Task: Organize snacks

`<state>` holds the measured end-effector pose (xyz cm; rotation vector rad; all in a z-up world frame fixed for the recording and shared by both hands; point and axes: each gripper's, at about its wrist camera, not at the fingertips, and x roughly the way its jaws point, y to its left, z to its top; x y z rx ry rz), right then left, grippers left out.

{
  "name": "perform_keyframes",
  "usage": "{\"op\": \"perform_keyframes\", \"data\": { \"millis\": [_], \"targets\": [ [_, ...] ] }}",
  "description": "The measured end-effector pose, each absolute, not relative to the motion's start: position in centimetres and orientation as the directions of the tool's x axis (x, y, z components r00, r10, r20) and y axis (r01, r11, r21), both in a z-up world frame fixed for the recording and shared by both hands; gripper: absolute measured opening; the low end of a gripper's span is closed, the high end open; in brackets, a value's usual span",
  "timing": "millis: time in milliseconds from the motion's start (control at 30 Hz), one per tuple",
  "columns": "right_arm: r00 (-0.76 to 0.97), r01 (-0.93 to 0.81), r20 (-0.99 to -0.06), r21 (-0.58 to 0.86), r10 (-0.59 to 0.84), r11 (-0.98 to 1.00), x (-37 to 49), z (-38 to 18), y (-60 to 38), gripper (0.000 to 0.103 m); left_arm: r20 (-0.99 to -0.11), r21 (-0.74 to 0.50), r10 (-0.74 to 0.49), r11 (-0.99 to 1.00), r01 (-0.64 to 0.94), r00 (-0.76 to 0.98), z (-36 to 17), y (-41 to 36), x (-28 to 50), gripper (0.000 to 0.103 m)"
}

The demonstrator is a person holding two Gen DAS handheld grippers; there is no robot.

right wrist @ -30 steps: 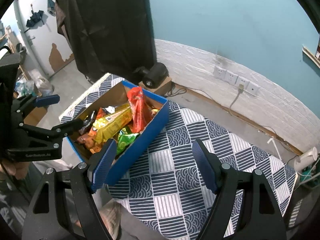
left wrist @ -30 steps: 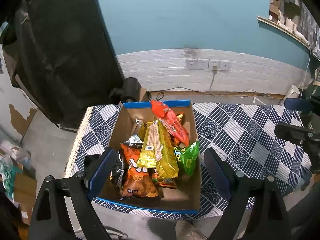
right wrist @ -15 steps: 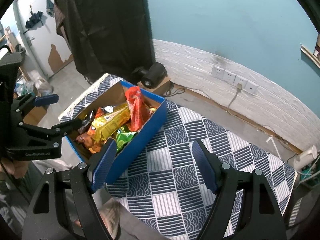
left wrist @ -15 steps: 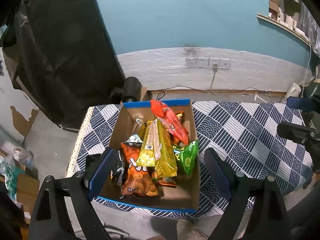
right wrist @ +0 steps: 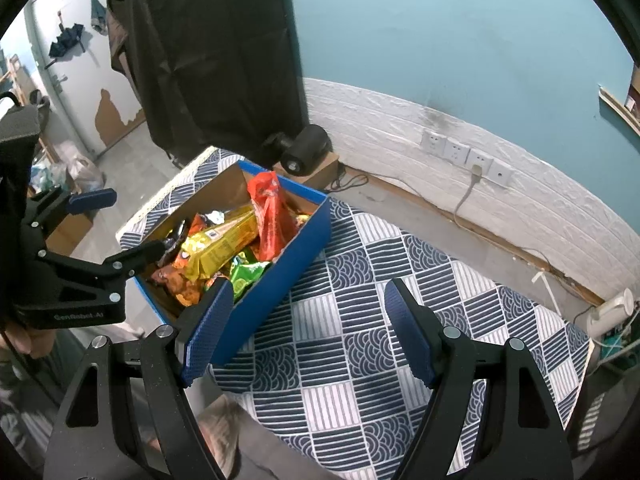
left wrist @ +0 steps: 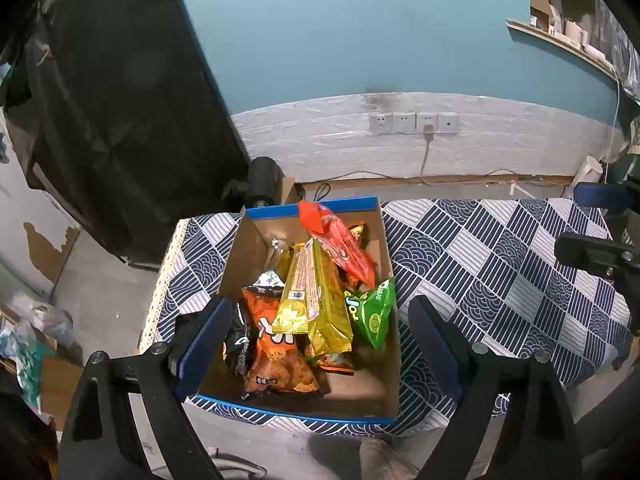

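Observation:
A blue cardboard box [left wrist: 384,240] [right wrist: 296,240] sits on the left part of a table with a blue-and-white patterned cloth [left wrist: 500,264] [right wrist: 360,320]. It holds several snack packs: a red bag [left wrist: 340,240] [right wrist: 270,216], a long yellow pack [left wrist: 312,292] [right wrist: 220,244], an orange bag [left wrist: 276,356], a green bag [left wrist: 372,312] [right wrist: 246,274]. My left gripper [left wrist: 316,336] is open and empty, hovering above the box's near end. My right gripper [right wrist: 306,326] is open and empty, above the cloth just right of the box.
A black cylinder on a small carton [left wrist: 262,182] [right wrist: 306,154] stands behind the table. A black cloth-covered object [left wrist: 120,120] is at the left. Wall sockets with a cord [left wrist: 414,123] are on the white wall. Clutter lies on the floor at left.
Both grippers have drifted slightly; the box sits a little higher in the left view and a little further left in the right view. Nothing was taken hold of.

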<state>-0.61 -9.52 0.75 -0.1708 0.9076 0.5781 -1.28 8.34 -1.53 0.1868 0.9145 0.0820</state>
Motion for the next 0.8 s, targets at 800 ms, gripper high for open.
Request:
{"op": "perform_keyframes", "data": {
  "millis": [800],
  "targets": [
    [0.482,-0.522,-0.783,0.102,0.392,0.847,-0.48,0.67,-10.12,0.077,-0.777,0.202,0.148,0.979,0.02,0.612,-1.42,7.68,-1.24,0.091]
  ]
}}
